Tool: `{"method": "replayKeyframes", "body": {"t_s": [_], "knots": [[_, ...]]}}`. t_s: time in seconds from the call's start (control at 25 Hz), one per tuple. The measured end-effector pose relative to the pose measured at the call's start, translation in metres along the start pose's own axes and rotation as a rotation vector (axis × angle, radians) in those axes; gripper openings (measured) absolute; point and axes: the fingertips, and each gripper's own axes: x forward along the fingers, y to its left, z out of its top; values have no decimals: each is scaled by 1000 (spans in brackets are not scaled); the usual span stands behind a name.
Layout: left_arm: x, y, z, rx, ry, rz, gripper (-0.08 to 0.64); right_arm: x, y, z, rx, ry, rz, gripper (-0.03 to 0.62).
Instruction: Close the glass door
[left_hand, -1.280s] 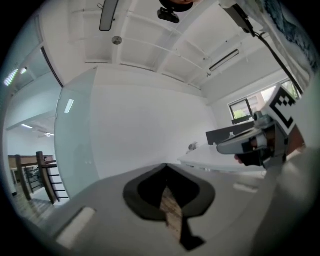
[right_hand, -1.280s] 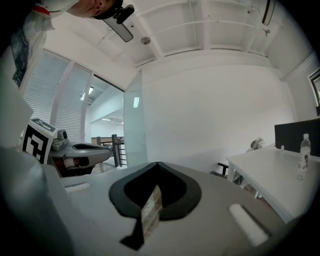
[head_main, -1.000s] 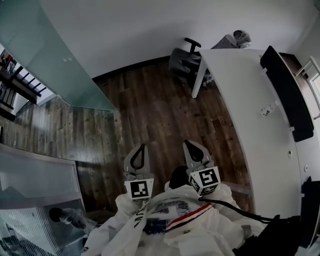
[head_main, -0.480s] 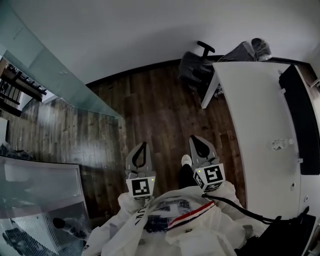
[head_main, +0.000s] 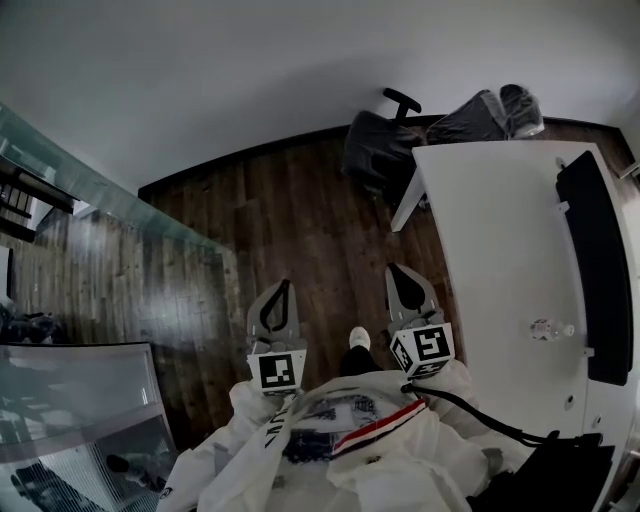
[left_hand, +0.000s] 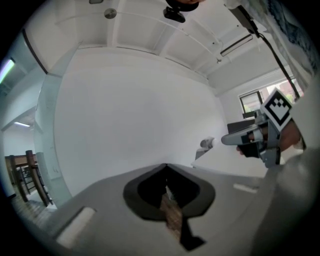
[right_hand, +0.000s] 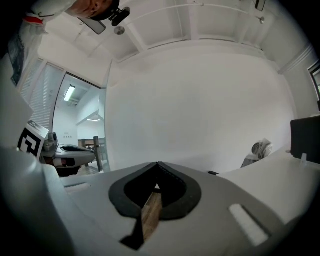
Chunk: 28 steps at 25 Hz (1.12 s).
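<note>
- Left gripper view: the left gripper (left_hand: 166, 167) has its two matte grey jaws pressed together into one pointed tip, with nothing between them. A dark rubbery lining rings the spade-shaped opening behind the tip
- In the right gripper view, the right gripper (right_hand: 157, 165) is likewise closed tip to tip and empty, with the same smooth grey shells
- In the head view both grippers sit side by side, each with a black-and-white marker cube, pointing to the far side over the dark wood-plank floor (head_main: 300, 210)
- The glass door (head_main: 100, 195), a flat, frosted, greenish pane, runs along the left; its free edge is near the left gripper and apart from it
- On the right is a smooth white desk (head_main: 500, 250) carrying a dark flat panel (head_main: 595, 260), with a dark office chair (head_main: 385, 145) at its far end
- Farthest off is a plain white wall (head_main: 250, 70)
</note>
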Motion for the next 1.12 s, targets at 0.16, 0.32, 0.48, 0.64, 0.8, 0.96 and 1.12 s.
{"method": "replayKeyframes", "body": {"t_s": [0.16,0.32,0.48,0.64,0.8,0.96,1.12], "knots": [[28,-7,5,15,19,0,3,15,-23,4,8,-1,16,6],[48,-4,17,35,0,22,3,37,-38,13,2,-17,42,6],[58,16,8,32,37,62,3,64,-34,13,3,-10,85,6],[83,44,-3,15,40,105,3,105,-31,5,-3,22,122,6],[118,77,-22,14,34,136,3,154,-25,-2,-37,49,161,6],[166,121,-21,2,45,154,3,226,-21,4,-62,64,192,6],[216,174,-22,-15,47,177,3,304,-15,22,-69,63,217,6]]}}
